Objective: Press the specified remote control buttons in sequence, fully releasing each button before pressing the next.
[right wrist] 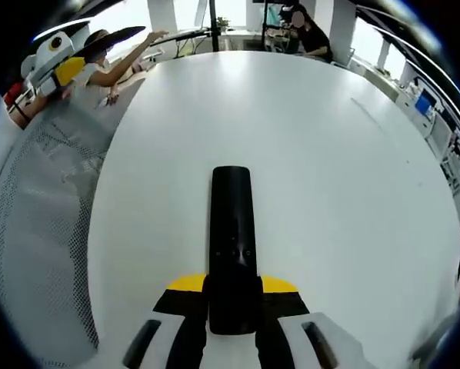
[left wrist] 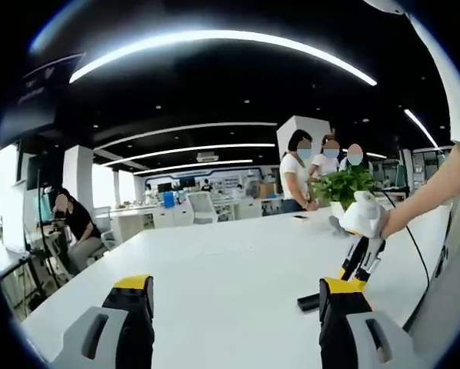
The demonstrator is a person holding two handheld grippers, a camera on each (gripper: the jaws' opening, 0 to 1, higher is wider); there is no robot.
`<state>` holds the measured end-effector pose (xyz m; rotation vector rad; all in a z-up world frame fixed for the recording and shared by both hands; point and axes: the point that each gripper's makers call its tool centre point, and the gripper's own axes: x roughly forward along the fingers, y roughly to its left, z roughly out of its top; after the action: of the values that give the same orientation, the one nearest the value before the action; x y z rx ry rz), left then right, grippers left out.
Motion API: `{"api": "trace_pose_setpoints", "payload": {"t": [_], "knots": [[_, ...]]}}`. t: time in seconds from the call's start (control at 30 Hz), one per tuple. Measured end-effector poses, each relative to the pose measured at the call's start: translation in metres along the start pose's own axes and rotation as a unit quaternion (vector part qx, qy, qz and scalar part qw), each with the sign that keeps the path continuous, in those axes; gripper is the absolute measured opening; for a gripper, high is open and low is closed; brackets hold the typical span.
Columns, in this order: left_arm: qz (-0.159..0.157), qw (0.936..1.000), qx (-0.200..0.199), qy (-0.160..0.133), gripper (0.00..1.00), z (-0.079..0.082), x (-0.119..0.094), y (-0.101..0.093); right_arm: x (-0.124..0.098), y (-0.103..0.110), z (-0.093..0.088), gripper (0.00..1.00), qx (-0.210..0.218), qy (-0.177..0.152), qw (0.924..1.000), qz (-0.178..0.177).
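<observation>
In the right gripper view, a black remote control (right wrist: 231, 231) was seen lying lengthwise on the white bench (right wrist: 330, 169), its near end pinched between the jaws of the right tool (right wrist: 232, 296). In the left gripper view, the left tool (left wrist: 234, 300) was held spread above the bench, with the right tool seen to its right, pointed down at the remote's dark end

- A broad white table (left wrist: 238, 261) fills the foreground.
- Long curved light strips (left wrist: 215, 42) cross the dark ceiling.
- A potted green plant (left wrist: 344, 187) stands at the table's far end.
- White desks (left wrist: 168, 219) line the back.
</observation>
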<state>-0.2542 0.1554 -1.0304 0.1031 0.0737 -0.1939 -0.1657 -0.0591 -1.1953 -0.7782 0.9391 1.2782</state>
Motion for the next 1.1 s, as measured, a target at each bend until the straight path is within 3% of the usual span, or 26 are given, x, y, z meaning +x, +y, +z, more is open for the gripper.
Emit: {"api": "trace_pose_setpoints", "payload": {"t": [0.07, 0.53, 1.1], "knots": [[0.002, 1.0, -0.004, -0.008, 0.92, 0.002, -0.001, 0.001, 0.0, -0.008, 0.001, 0.21, 0.001, 0.004, 1.0, -0.001], [-0.002, 1.0, -0.001, 0.008, 0.9, -0.004, 0.0, 0.0, 0.001, -0.07, 0.001, 0.21, -0.006, 0.047, 0.9988, -0.008], [-0.006, 0.9998, 0.002, 0.019, 0.89, -0.009, 0.0, 0.0, 0.002, -0.105, 0.004, 0.21, 0.0, 0.071, 0.9974, -0.007]]}}
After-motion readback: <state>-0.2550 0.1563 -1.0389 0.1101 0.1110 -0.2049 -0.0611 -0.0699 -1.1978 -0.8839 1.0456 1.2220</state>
